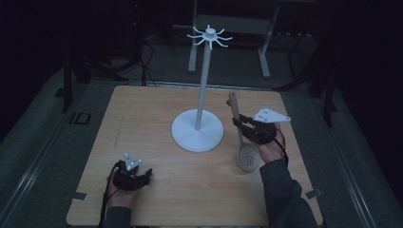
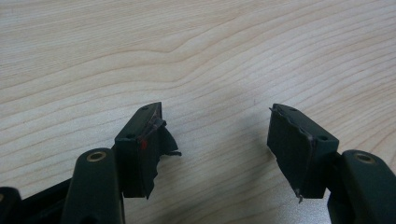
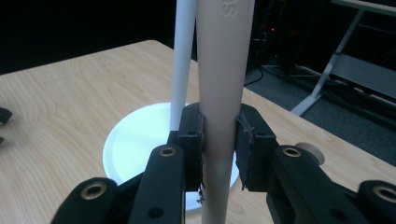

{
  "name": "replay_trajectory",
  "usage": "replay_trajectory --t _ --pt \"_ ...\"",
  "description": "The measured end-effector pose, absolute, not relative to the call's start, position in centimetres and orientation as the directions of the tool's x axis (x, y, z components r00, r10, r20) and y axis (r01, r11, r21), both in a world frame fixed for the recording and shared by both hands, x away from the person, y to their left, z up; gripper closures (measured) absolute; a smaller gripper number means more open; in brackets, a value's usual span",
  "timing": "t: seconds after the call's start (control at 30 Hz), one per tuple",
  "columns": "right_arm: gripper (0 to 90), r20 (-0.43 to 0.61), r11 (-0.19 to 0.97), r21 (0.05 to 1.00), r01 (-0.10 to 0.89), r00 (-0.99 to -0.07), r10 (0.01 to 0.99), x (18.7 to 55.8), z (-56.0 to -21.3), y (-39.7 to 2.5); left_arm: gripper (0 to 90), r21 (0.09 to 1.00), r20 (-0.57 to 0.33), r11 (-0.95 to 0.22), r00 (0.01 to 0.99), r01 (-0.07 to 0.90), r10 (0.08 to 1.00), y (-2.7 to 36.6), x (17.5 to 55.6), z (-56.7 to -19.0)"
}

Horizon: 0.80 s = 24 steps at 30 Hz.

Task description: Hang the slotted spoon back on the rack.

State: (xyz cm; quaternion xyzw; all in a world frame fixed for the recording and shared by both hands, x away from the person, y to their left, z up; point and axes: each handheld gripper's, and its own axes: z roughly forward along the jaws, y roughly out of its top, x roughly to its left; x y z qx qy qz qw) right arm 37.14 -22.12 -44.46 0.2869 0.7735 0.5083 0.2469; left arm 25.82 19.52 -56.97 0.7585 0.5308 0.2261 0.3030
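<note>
Two grippers are at work: the right gripper is clamped on the handle of a slotted spoon, held near the right side of the counter just beside the white stand, while the left gripper rests with jaws apart, holding nothing. Judging by the hooks on top, hanging the spoon likely calls for lifting it high and upright, handle end toward a hook, clear of the pole. Raised lettering on the handle is cut off and unreadable.

Ladle right of stand (on table)
</note>
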Motion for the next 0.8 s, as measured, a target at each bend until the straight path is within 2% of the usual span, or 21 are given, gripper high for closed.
replay_trajectory --t 0.8 --pt "73.7 -0.064 0.255 0.951 0.175 -0.696 0.715 37.9 -42.2 -21.5 36.6 0.701 0.020 -0.250 0.332 0.668 0.943 19.6 25.8 -56.9"
